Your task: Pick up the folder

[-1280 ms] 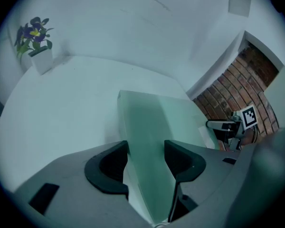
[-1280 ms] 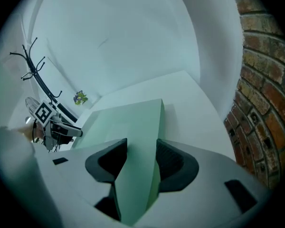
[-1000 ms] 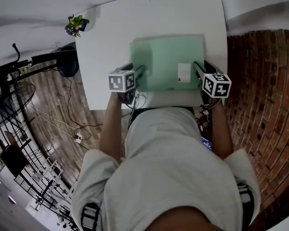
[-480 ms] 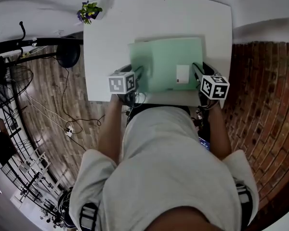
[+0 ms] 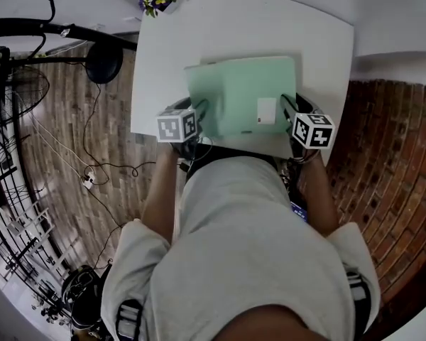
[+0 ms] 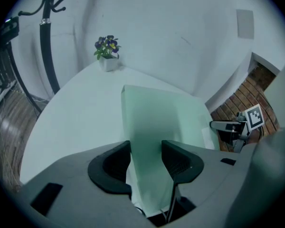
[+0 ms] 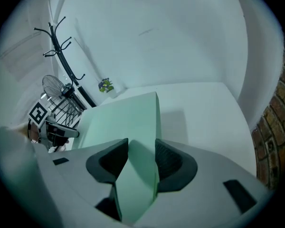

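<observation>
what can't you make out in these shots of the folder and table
- Print on the white label on the folder: too small to read in the head view.
- The folder's contents: every view shows only its green outer cover.
- The table's near edge: hidden by the person's torso in the head view.

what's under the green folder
The white table shows all round the green folder. The patch directly beneath is covered, so anything lying there can't be seen.
</observation>
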`<act>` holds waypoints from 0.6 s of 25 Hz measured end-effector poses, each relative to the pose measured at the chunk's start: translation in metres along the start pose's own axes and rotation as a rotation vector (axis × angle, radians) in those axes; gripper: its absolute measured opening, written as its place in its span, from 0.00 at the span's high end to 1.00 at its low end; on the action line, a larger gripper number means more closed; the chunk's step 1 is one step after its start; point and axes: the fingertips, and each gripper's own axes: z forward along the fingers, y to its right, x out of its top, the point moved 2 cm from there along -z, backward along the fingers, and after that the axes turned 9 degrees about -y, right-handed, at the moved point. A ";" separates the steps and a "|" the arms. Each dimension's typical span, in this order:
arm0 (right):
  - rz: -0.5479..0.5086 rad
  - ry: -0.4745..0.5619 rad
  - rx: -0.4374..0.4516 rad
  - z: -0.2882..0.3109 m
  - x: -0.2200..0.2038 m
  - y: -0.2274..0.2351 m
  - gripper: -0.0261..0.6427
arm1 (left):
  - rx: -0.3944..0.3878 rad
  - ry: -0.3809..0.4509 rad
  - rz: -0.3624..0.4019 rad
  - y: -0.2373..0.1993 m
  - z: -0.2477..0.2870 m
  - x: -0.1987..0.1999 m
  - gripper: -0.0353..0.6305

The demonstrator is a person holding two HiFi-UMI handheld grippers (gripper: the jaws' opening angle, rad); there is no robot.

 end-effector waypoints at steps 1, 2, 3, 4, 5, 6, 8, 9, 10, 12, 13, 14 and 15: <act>-0.010 -0.002 0.005 0.001 0.001 -0.005 0.70 | 0.005 0.005 -0.008 -0.003 -0.004 -0.004 0.62; -0.020 -0.006 0.012 0.002 0.001 -0.010 0.70 | 0.009 0.012 -0.017 -0.007 -0.009 -0.007 0.62; -0.031 -0.009 0.019 0.004 0.002 -0.015 0.70 | 0.014 0.021 -0.027 -0.010 -0.013 -0.011 0.62; -0.041 -0.012 0.026 0.006 0.004 -0.021 0.70 | 0.020 0.030 -0.038 -0.014 -0.018 -0.013 0.63; -0.053 -0.014 0.033 0.008 0.005 -0.027 0.70 | 0.028 0.039 -0.049 -0.019 -0.023 -0.016 0.63; -0.065 -0.016 0.041 0.010 0.008 -0.033 0.70 | 0.036 0.047 -0.059 -0.024 -0.027 -0.019 0.63; -0.089 -0.018 0.055 0.014 0.012 -0.048 0.70 | 0.053 0.062 -0.080 -0.035 -0.036 -0.025 0.63; -0.101 -0.019 0.062 0.016 0.014 -0.055 0.70 | 0.062 0.068 -0.092 -0.041 -0.040 -0.029 0.63; -0.113 -0.021 0.069 0.019 0.016 -0.062 0.71 | 0.068 0.074 -0.104 -0.046 -0.043 -0.032 0.63; -0.136 -0.027 0.081 0.024 0.020 -0.074 0.71 | 0.077 0.084 -0.128 -0.056 -0.050 -0.037 0.63; -0.147 -0.029 0.086 0.026 0.021 -0.080 0.71 | 0.081 0.090 -0.138 -0.061 -0.054 -0.040 0.63; -0.156 -0.031 0.091 0.029 0.023 -0.085 0.71 | 0.085 0.095 -0.147 -0.065 -0.057 -0.042 0.63; -0.165 -0.034 0.096 0.031 0.024 -0.090 0.71 | 0.088 0.101 -0.155 -0.069 -0.060 -0.045 0.63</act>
